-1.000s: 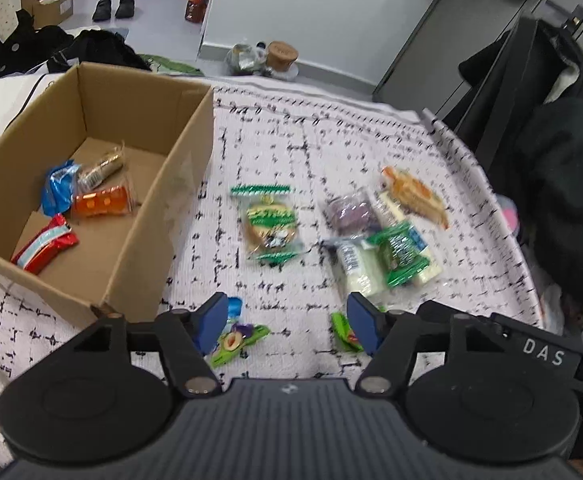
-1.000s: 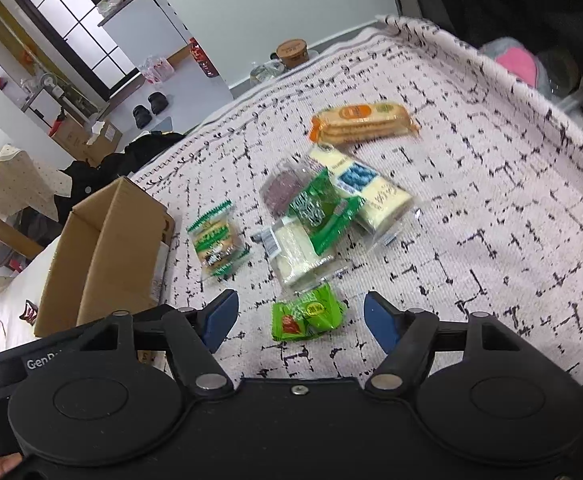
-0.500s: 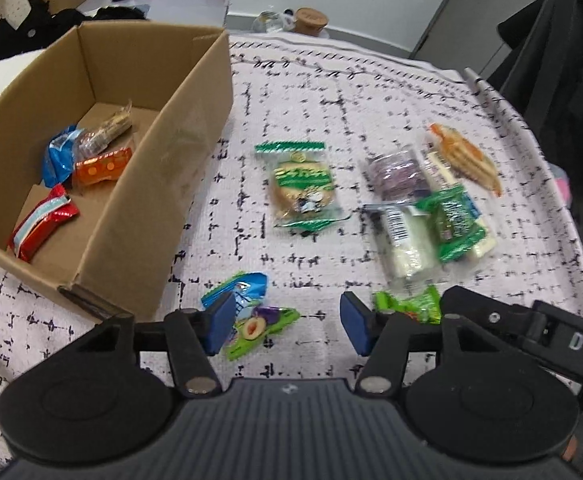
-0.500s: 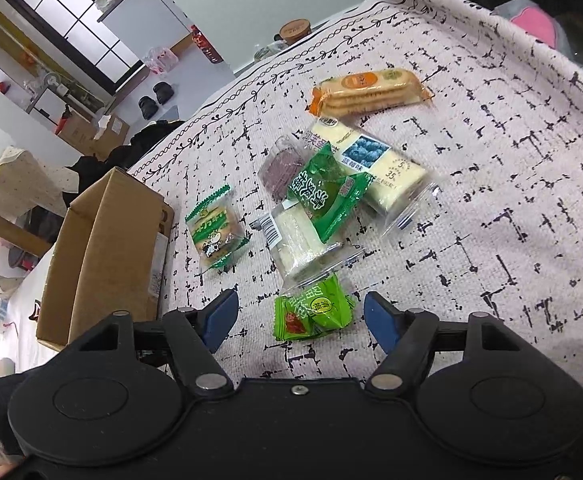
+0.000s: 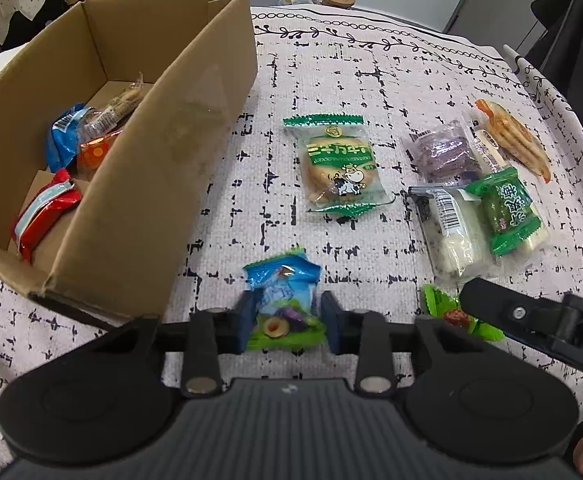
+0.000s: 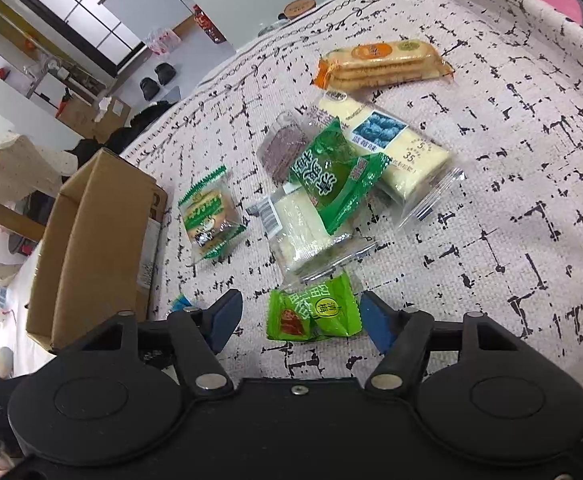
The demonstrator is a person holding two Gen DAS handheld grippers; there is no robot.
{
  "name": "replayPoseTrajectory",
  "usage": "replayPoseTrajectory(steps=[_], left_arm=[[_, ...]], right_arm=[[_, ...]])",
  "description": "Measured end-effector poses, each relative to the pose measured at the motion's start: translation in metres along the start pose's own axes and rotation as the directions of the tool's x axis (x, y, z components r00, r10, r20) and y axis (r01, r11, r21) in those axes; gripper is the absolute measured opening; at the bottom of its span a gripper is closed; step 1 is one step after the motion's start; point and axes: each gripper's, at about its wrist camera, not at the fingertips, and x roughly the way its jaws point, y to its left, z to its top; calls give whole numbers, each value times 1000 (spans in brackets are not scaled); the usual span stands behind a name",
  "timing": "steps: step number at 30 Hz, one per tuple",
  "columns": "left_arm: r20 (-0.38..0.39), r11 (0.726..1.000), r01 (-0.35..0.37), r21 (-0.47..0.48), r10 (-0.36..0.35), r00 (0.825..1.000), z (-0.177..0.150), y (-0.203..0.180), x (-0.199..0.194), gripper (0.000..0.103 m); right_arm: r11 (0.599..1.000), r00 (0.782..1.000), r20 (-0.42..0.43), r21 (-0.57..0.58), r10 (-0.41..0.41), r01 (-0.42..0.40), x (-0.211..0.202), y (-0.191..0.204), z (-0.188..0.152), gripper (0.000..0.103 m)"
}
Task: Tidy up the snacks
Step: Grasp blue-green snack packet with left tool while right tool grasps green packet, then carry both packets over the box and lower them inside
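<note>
A blue-and-green candy packet [image 5: 283,284] lies on the patterned tablecloth just right of the cardboard box [image 5: 163,140]. My left gripper [image 5: 287,320] is closing on it, with both blue pads pressed against its sides. A small green candy packet [image 6: 315,312] lies between the fingers of my right gripper [image 6: 301,308]. Those jaws are closing too, but the left pad stands well apart from the packet. Inside the box are a red packet [image 5: 47,212], a blue one [image 5: 61,136] and an orange one [image 5: 95,152].
A green cow-print biscuit packet [image 5: 337,168] lies mid-cloth. To the right are a purple packet [image 5: 443,152], a white cake [image 5: 451,224], a green packet [image 5: 507,208] and orange crackers [image 5: 511,136]. The table edge curves away at right, with dark clothing beyond.
My left gripper came down over the blue-and-green packet and its jaws narrowed onto it. The right gripper sank toward the green packet and its jaws narrowed slightly.
</note>
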Motion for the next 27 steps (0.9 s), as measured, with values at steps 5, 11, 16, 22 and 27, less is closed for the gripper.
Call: replayPoseTrajectory(steps=[5,11,16,22,27], left_arm=[[34,1000,10,8,-10,999,2,-2,-8,28],[66,1000,28,1,-28,997,5,-1,-17,28],[98,999,50,-3,-50,994,7,0,-29,28],[146,997,79,-8,-76,986,8,3,-49,28],[186,995,97,-28,-90,978,10,12,-64,28]], right_arm=[[1000,999,-27,-18,-24,23,8,2,-1,56],[997,998,-33,-57,-57,55,10,7,-6,37],[999,999,-11,-43,-31,31,0,7,-7,21],[998,999,50,-54,-10,12,-21,11,-9,17],[998,995,102,-69,-4,12,-40,21,-7,17]])
